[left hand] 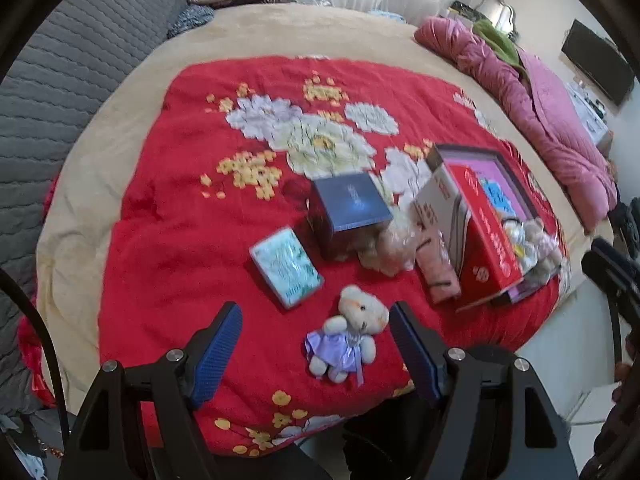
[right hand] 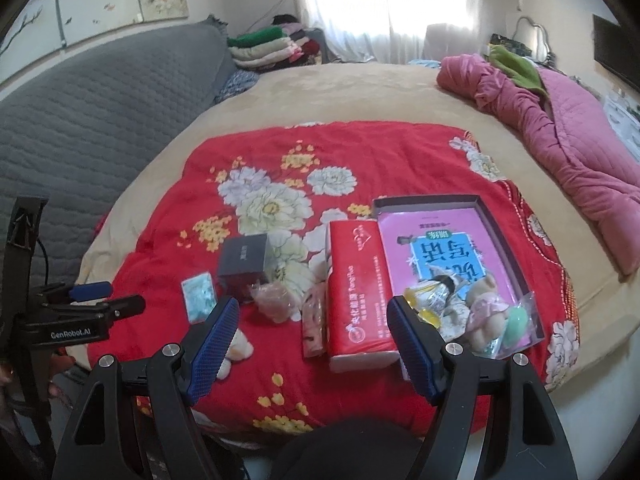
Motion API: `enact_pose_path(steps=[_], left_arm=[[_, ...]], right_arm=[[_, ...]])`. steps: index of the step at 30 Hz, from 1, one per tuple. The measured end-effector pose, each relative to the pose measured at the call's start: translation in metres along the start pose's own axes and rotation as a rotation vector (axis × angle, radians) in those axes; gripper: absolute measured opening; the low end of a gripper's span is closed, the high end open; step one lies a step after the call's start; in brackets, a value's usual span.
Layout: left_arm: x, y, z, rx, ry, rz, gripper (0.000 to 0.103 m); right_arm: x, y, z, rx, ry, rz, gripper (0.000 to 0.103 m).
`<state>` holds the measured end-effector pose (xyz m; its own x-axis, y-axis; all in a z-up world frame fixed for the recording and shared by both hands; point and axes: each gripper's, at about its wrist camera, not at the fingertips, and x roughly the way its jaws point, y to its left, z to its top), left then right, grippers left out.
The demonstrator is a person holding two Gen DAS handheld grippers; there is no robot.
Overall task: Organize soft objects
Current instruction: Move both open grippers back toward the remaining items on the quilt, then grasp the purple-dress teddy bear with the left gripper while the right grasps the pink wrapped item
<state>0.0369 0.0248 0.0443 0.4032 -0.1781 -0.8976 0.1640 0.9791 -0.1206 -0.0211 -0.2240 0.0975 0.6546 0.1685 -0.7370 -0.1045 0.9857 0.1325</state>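
A red floral quilt [left hand: 192,216] is spread over a beige bed cover [right hand: 360,92], and the soft toys lie scattered on it. Nearest the left gripper [left hand: 316,352] lies a small white plush bear in a lilac dress [left hand: 346,334], flat on the quilt between the blue-padded fingers [left hand: 218,346] but touched by neither; the jaws stand wide apart and hold nothing. Beyond it sits a pale blue packet [left hand: 286,266], its print too blurred to read, and behind that a dark blue box [left hand: 348,210] with a plastic-wrapped plush [left hand: 390,246] just beside it. A pink pouch [left hand: 438,270] leans against a red tissue pack [right hand: 358,284].

That red pack carries Chinese characters and a Latin word that looks like "Tangrue", though I cannot be sure of the spelling. Touching its right side is a shallow dark tray [right hand: 502,240] lined with a pink and blue sheet bearing large Chinese characters, seen upside down. In the tray's near end lie a pink-dressed plush [right hand: 486,308], a crinkly yellow and silver wrapper [right hand: 430,294] and a mint-green item in a clear bag [right hand: 516,322].

The right gripper [right hand: 312,342] hovers above the quilt's near edge, jaws spread and empty. The other tool's body reads "GenRobot.AI".
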Motion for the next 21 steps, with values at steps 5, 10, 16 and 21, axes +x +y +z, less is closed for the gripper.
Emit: enact_pose_path(steps=[5, 10, 16, 21], left_arm=[[0.021, -0.005, -0.020, 0.023, 0.042, -0.030, 0.075], [0.047, -0.007, -0.037, 0.040, 0.099, -0.034, 0.075], [0.071, -0.004, -0.044, 0.035, 0.155, -0.034, 0.075], [0.084, -0.007, -0.043, 0.045, 0.178, -0.041, 0.075]], right_arm=[[0.012, 0.006, -0.005, -0.025, 0.026, 0.007, 0.077], [0.029, 0.012, -0.017, -0.063, 0.062, -0.008, 0.077], [0.055, 0.030, -0.039, -0.165, 0.112, -0.051, 0.077], [0.075, 0.044, -0.055, -0.268, 0.131, -0.105, 0.077]])
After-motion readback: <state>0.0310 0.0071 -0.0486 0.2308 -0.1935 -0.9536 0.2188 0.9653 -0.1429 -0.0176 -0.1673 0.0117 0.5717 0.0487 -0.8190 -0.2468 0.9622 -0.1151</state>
